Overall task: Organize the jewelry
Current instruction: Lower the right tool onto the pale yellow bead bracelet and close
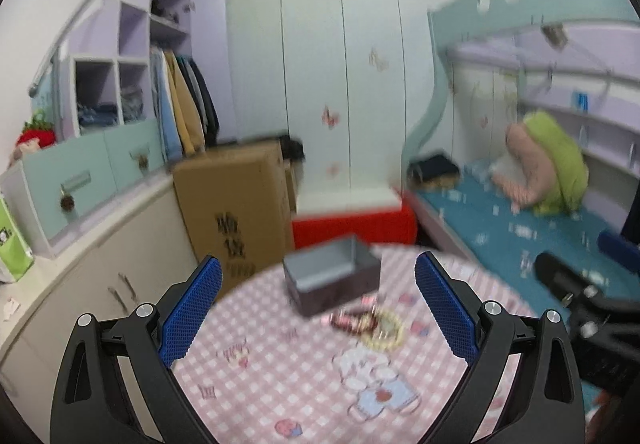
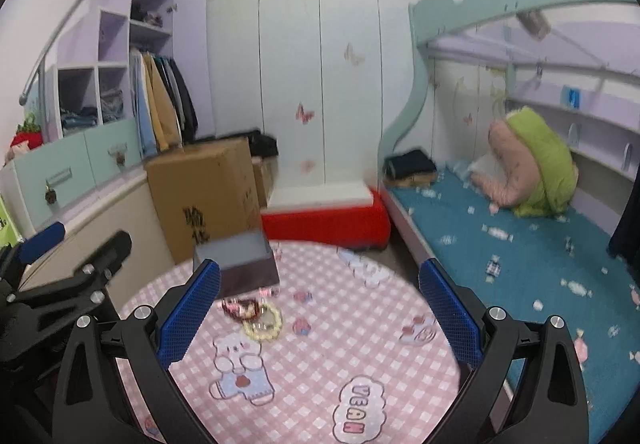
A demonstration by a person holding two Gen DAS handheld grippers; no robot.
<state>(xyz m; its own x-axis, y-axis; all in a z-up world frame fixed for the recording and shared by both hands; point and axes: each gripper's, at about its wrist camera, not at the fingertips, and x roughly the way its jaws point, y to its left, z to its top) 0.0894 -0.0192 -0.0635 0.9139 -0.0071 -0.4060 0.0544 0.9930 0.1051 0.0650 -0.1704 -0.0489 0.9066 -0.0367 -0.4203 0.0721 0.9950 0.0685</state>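
A grey open jewelry box (image 1: 332, 278) stands at the far side of a round table with a pink checked cloth (image 1: 288, 372). A pearl bracelet (image 1: 386, 328) and a dark red beaded piece (image 1: 354, 318) lie just in front of the box. My left gripper (image 1: 318, 308) is open and empty, above the table short of the jewelry. In the right wrist view the box (image 2: 236, 264), the pearl bracelet (image 2: 264, 322) and the red piece (image 2: 240, 308) lie left of centre. My right gripper (image 2: 320, 312) is open and empty, with the jewelry near its left finger (image 2: 188, 316).
A cardboard box (image 1: 236, 204) and a red-based white cabinet (image 1: 352, 220) stand behind the table. A bed with a blue sheet (image 2: 520, 252) runs along the right. A low cupboard (image 1: 100, 252) lies to the left. The other gripper shows at the right edge (image 1: 580, 296) and left edge (image 2: 60, 276).
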